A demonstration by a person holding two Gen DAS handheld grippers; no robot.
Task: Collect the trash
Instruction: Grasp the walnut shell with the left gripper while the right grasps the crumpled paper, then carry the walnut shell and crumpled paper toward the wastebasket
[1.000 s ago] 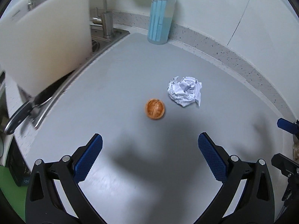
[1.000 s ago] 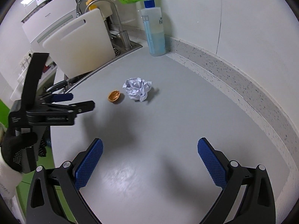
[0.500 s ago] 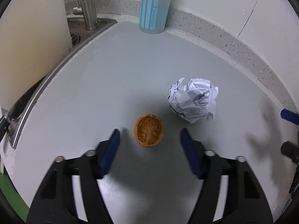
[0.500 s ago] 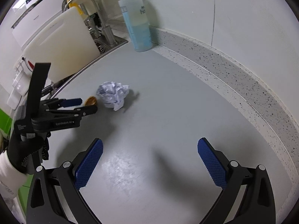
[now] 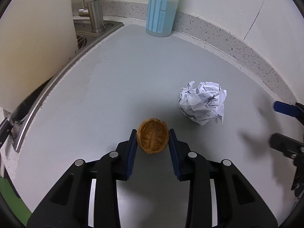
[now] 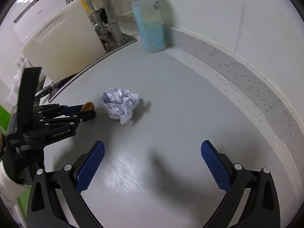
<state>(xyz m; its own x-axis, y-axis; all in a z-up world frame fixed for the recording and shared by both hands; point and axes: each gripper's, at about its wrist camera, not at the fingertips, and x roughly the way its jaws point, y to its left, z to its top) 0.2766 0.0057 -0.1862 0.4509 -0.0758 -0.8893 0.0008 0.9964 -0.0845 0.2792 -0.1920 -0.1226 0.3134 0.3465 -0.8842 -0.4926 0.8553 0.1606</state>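
A brown walnut shell half (image 5: 153, 135) lies on the grey counter (image 5: 117, 87). My left gripper (image 5: 153, 133) is shut on the shell, a blue pad against each side. The right wrist view shows the shell (image 6: 87, 106) between the left gripper's (image 6: 89, 110) tips. A crumpled white paper ball (image 5: 202, 102) lies just right of the shell, apart from it; it also shows in the right wrist view (image 6: 120, 104). My right gripper (image 6: 152, 163) is open and empty, above the counter, nearer than the paper ball.
A blue liquid bottle (image 5: 161, 9) stands at the back by the speckled backsplash (image 5: 237, 45). A white cutting board (image 5: 34, 43) leans at the sink edge (image 5: 57, 81) on the left, beside a tap (image 5: 94, 13). A knife handle (image 6: 44, 93) lies under the board.
My left gripper moved forward and down to the walnut shell and its jaws closed on it. My right gripper moved closer to the paper ball and stayed open.
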